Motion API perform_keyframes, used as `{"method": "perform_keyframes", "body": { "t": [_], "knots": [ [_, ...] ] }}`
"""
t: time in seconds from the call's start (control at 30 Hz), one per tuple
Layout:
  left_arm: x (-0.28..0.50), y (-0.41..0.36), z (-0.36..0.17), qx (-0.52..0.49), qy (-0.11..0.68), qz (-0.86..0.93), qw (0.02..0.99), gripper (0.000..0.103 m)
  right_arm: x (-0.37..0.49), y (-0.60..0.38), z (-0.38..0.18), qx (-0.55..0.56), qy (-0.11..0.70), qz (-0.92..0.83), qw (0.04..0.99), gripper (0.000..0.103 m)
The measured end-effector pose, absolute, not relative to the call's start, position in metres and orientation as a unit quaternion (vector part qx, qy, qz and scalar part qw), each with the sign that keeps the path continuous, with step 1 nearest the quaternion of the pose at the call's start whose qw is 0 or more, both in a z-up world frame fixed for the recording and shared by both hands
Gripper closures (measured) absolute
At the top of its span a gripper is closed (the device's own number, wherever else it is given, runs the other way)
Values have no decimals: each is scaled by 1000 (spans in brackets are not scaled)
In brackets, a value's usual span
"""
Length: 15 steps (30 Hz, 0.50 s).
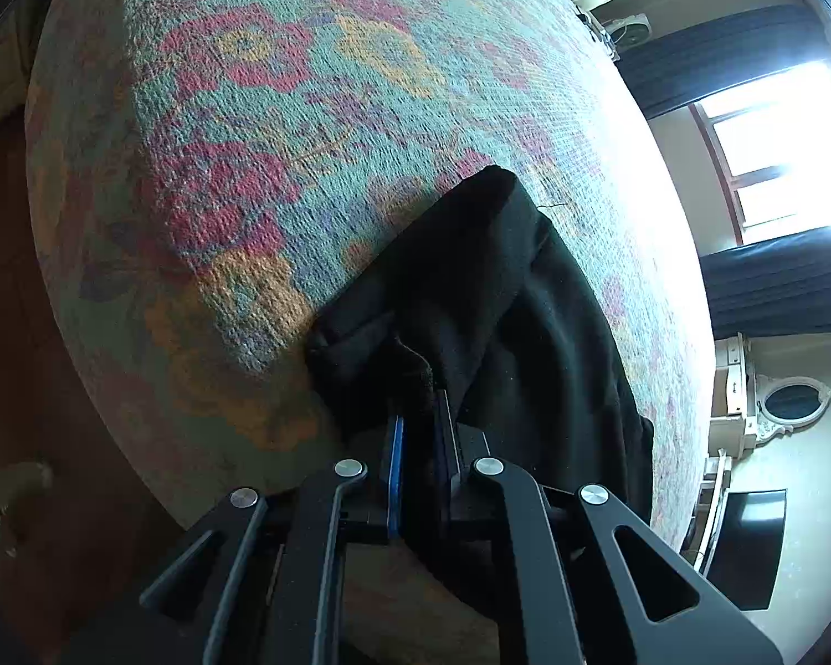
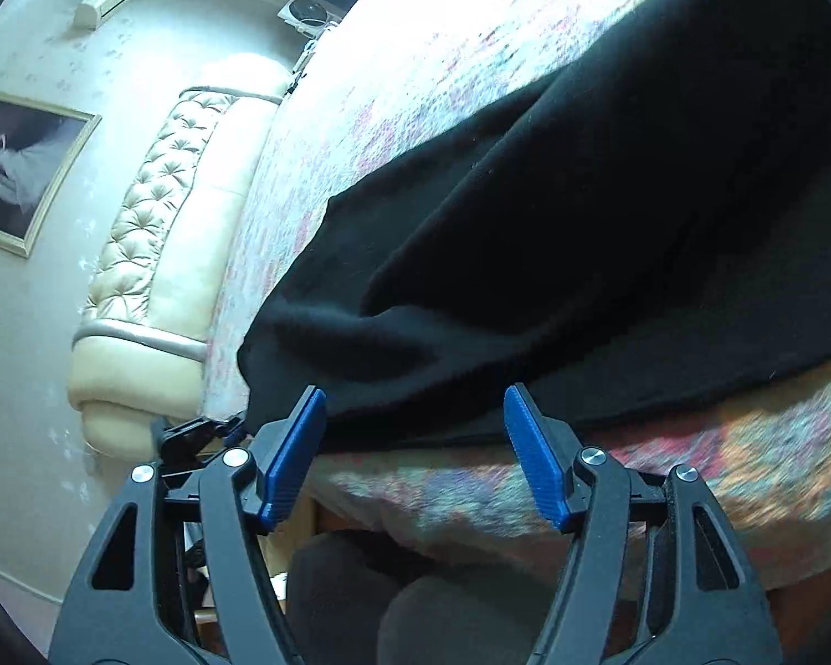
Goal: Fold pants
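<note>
Black pants (image 1: 487, 288) lie on a bed with a flowered cover (image 1: 260, 127), near its edge. My left gripper (image 1: 418, 404) is shut on a bunched end of the pants at the bed's edge; its blue pads pinch the cloth. In the right wrist view the pants (image 2: 609, 210) spread across the cover (image 2: 415, 77) with a folded edge toward me. My right gripper (image 2: 413, 410) is open, its blue pads on either side of that near edge, just in front of it and holding nothing.
A cream tufted headboard (image 2: 155, 210) stands at the bed's far end, with a framed picture (image 2: 22, 166) on the wall. A bright window (image 1: 775, 155) with dark curtains and a white dresser with a mirror (image 1: 770, 404) lie beyond the bed. The floor (image 1: 5, 277) is dark wood.
</note>
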<state>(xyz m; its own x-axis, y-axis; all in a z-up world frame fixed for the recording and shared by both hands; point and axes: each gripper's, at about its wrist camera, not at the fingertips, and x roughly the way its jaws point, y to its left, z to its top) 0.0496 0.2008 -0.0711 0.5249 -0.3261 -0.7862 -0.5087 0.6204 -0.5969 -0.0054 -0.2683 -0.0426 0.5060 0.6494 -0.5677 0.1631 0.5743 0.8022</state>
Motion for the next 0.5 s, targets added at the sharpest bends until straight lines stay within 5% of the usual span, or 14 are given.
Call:
{"method": "perform_keyframes", "body": {
  "t": [0.4, 0.5],
  "knots": [
    [48, 175, -57, -349, 493, 80, 793, 94, -8, -291, -86, 581, 419, 107, 689, 50],
    [49, 174, -54, -348, 494, 80, 793, 94, -4, -285, -88, 568, 415, 98, 704, 71]
  ]
}}
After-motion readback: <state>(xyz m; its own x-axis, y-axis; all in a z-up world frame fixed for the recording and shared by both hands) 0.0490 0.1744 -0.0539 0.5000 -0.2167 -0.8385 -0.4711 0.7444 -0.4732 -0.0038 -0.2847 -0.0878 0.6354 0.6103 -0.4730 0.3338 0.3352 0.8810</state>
